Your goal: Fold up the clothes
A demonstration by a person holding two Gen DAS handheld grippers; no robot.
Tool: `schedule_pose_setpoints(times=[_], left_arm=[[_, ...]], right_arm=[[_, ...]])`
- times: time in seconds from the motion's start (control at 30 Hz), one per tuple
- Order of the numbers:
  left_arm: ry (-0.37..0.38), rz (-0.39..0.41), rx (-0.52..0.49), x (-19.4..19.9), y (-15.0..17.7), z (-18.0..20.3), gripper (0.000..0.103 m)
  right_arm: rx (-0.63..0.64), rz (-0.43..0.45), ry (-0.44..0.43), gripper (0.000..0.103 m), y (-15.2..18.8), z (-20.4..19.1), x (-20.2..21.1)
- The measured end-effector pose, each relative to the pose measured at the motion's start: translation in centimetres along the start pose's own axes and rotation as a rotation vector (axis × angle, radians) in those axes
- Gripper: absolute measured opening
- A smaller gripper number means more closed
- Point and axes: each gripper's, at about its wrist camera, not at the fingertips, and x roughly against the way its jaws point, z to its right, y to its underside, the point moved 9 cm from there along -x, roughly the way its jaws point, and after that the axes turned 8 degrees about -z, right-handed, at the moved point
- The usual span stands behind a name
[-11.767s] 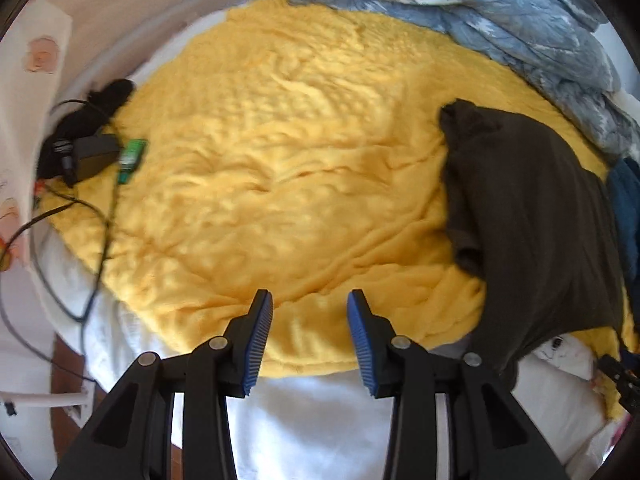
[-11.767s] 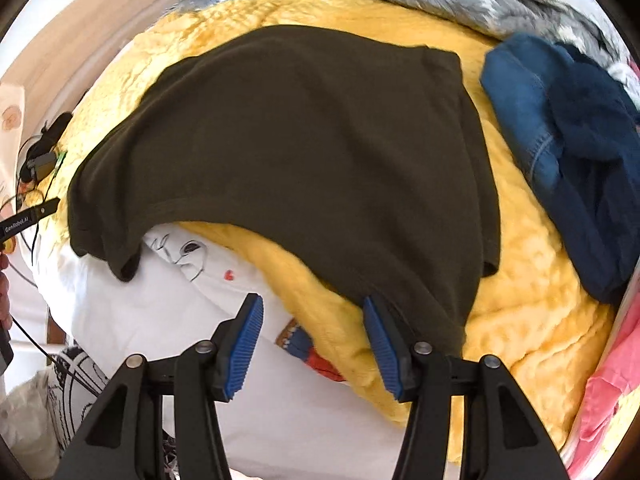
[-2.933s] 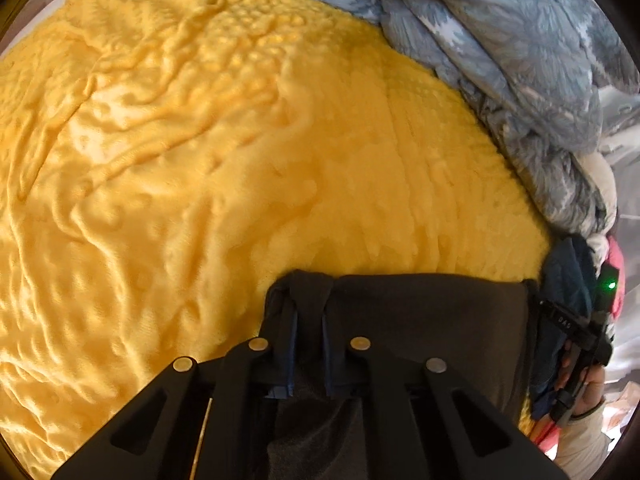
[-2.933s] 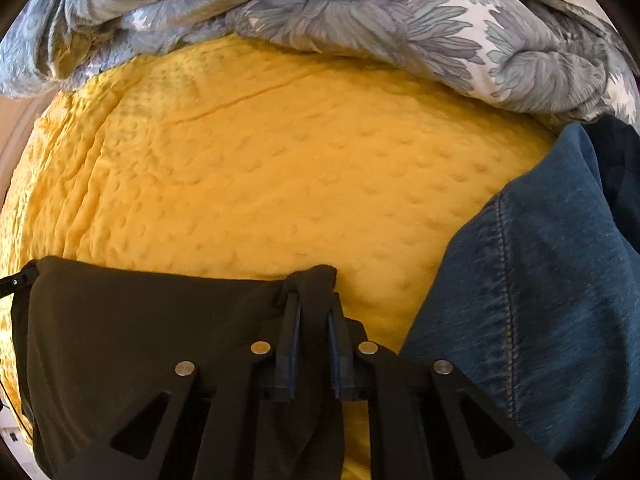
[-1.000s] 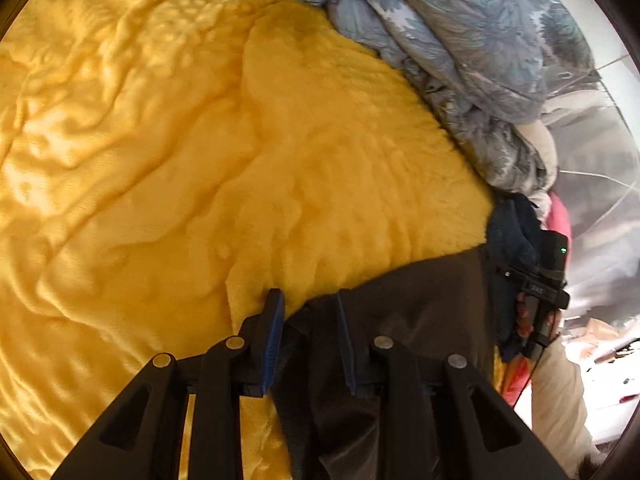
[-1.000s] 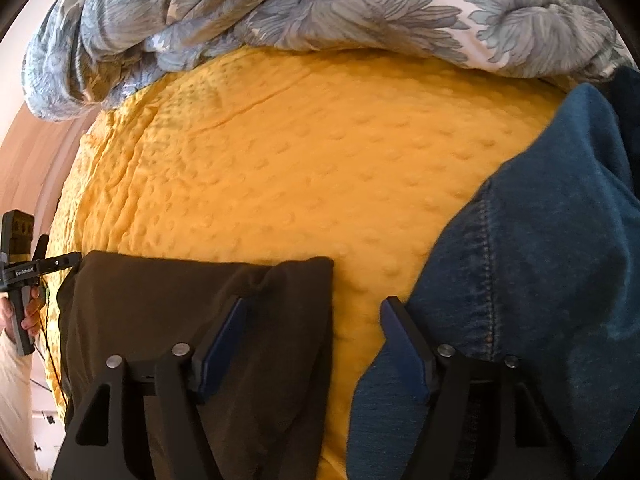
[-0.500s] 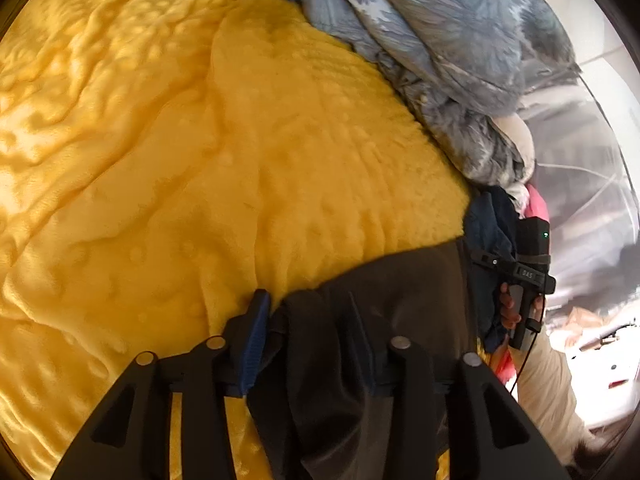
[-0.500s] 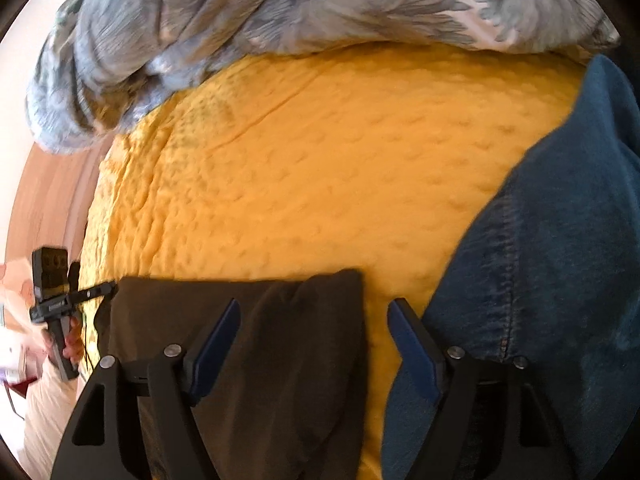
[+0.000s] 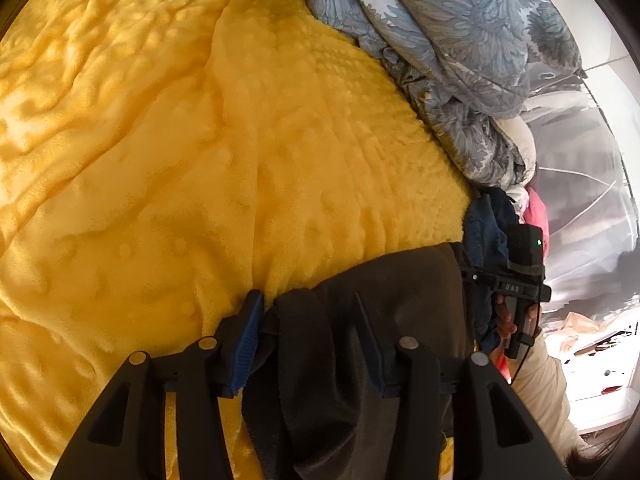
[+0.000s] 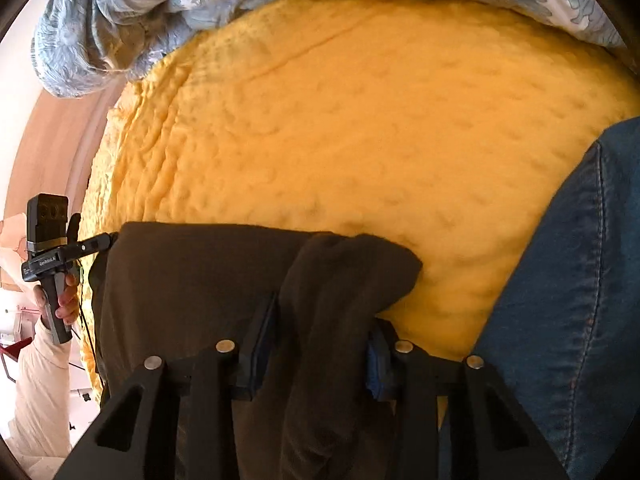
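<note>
Left tool point(image 9: 308, 336) spread apart over one corner of the dark brown garment point(image 9: 400, 292), blue-padded fingers point(image 9: 246, 340) straddling a bunched fold of the cloth without pinching it. Garment lying just ahead of and beneath the tool, stretched toward its right side across the yellow dimpled blanket point(image 9: 200, 160). Beyond the garment's far end, on this tool's right, the right tool seen from outside, gripped by a hand in a cream sleeve. Past the blanket, ahead and to the right, a rumpled grey floral duvet point(image 9: 460, 52); dark blue clothing and a bit of pink fabric just behind the other tool.

Right tool point(image 10: 322, 344) likewise parted, with the opposite corner of the dark brown garment point(image 10: 200, 272) humped up between its fingers point(image 10: 260, 340), loose rather than clamped. Garment spread to this tool's left, its far edge straight across the yellow blanket point(image 10: 360, 120). Blue denim jeans point(image 10: 572, 280) immediately to the tool's right, resting on the blanket. Grey floral duvet point(image 10: 120, 12) heaped along the far side. At the far left, the left tool viewed from outside, held in a hand.
</note>
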Motion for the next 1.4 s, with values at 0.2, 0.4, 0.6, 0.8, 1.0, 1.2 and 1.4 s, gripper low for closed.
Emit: schedule_pose_setpoints(times=[0.2,0.4,0.6,0.8,1.0,1.2,1.4], left_arm=[[-0.188,-0.033,-0.065,-1.0,-0.3,-0.2,0.050],[-0.252,-0.101,-0.163,-1.5,0.5,0.6,0.053],[-0.134,-0.092,-0.144,-0.1,1.1,1.1,0.055],[-0.115,-0.097,-0.132,-0.7,1.3,1.4,0.056],[-0.259,-0.079,-0.153,-1.5,1.6,1.6,0.019],[-0.245,-0.022,-0.139,0.9,2.3,1.9,0.013],[-0.236,0.037,-0.140,3.0,3.3,3.7,0.012]], right_arm=[[-0.044,-0.008,-0.044,0.039,0.1,0.4,0.1],[-0.051,-0.009,-0.027,0.039,0.0,0.4,0.0],[-0.051,-0.007,-0.039,0.039,0.3,0.3,0.3],[-0.062,0.000,-0.067,0.039,0.6,0.4,0.3],[-0.014,0.013,0.028,0.024,0.5,0.1,0.2],[0.009,0.046,0.053,0.014,1.0,-0.3,0.7],[0.048,0.112,0.074,0.013,2.0,-1.9,3.2]])
